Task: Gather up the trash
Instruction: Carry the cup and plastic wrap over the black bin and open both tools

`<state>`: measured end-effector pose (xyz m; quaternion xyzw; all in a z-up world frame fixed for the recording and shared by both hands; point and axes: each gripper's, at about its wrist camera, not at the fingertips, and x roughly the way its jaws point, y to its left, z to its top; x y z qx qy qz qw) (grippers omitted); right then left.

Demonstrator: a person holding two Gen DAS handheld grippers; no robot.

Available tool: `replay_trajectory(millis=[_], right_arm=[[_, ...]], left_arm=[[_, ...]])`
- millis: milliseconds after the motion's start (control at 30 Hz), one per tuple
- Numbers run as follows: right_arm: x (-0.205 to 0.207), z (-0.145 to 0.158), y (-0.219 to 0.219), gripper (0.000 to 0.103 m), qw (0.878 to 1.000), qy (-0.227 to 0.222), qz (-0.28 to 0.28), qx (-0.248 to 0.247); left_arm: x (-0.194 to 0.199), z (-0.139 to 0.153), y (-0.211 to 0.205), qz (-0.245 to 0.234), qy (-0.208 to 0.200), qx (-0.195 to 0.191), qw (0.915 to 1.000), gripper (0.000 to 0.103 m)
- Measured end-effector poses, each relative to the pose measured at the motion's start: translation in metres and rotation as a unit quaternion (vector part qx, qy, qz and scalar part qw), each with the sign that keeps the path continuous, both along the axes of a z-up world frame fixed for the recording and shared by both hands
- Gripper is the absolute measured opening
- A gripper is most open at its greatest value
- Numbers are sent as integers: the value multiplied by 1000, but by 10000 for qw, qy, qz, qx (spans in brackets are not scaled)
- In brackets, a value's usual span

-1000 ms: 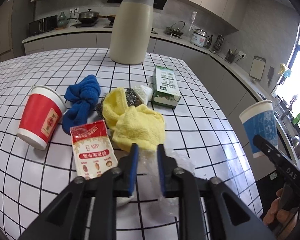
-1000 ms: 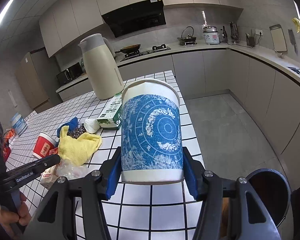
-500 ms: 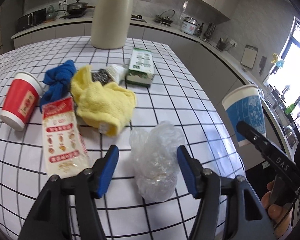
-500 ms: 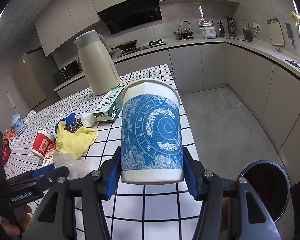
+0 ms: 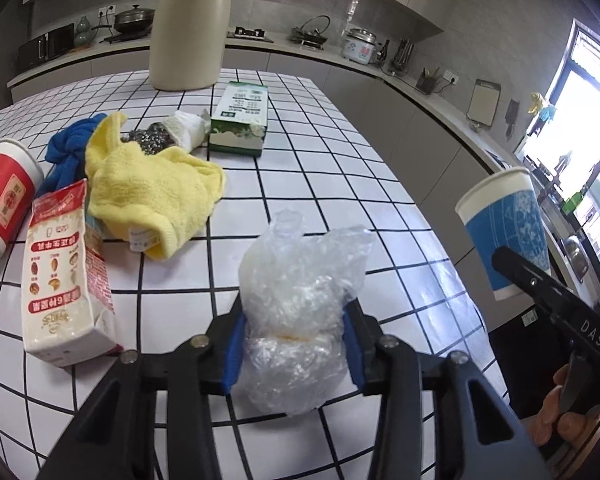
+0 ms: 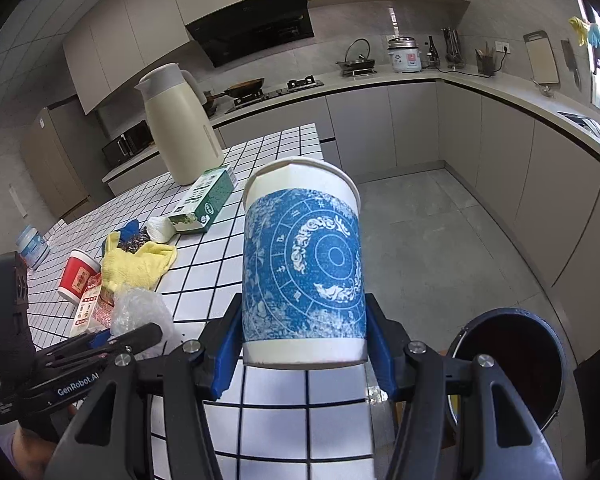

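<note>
left gripper (image 5: 294,350), at the bottom centre of its own view, has its blue pads against both sides of a crumpled clear plastic bag (image 5: 300,312); its jaws have just been closing, and the bag now sits pinched between them, resting on the white tiled counter (image 5: 340,176). right gripper (image 6: 302,354), low in the middle of its view, is clamped on an upright blue paper cup (image 6: 303,276), a pad pressed to each side near the base. in the left view that same cup shows at the right edge of the frame, beyond the counter's edge.

at the lower right of the right view stands a dark round bin (image 6: 512,364) on the grey floor, just beside the cup and lower than it.

left of the bag in the left view lies a red and white carton (image 5: 64,276), flat on the tiles. beyond it is a yellow cloth (image 5: 152,192), touching a blue cloth (image 5: 66,152) at the upper left, with a red paper cup (image 5: 6,196) tipped at the left edge. a green box (image 5: 240,118) lies near the upper centre, a small white wad (image 5: 186,130) just beside it and a dark scrubber (image 5: 150,142) next to that. a tall cream jug (image 5: 190,24) stands at the top of the frame.
</note>
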<state>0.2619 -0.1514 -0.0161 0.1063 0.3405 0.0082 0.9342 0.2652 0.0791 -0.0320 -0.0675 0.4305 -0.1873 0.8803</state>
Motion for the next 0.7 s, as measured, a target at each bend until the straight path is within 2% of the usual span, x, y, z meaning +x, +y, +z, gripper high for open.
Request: replay_trajectory(millis=[267, 433, 700], right_arm=[[-17, 1, -38, 58, 9997, 2, -238, 110], [-38, 3, -81, 58, 9984, 6, -556, 66], [-80, -4, -168, 58, 9922, 195, -1229, -21]], left_arm=[[-12, 22, -22, -48, -243, -243, 9994, 42], [-17, 34, -71, -493, -304, -403, 9975, 42], [-26, 31, -170, -1268, -61, -652, 9898, 42]])
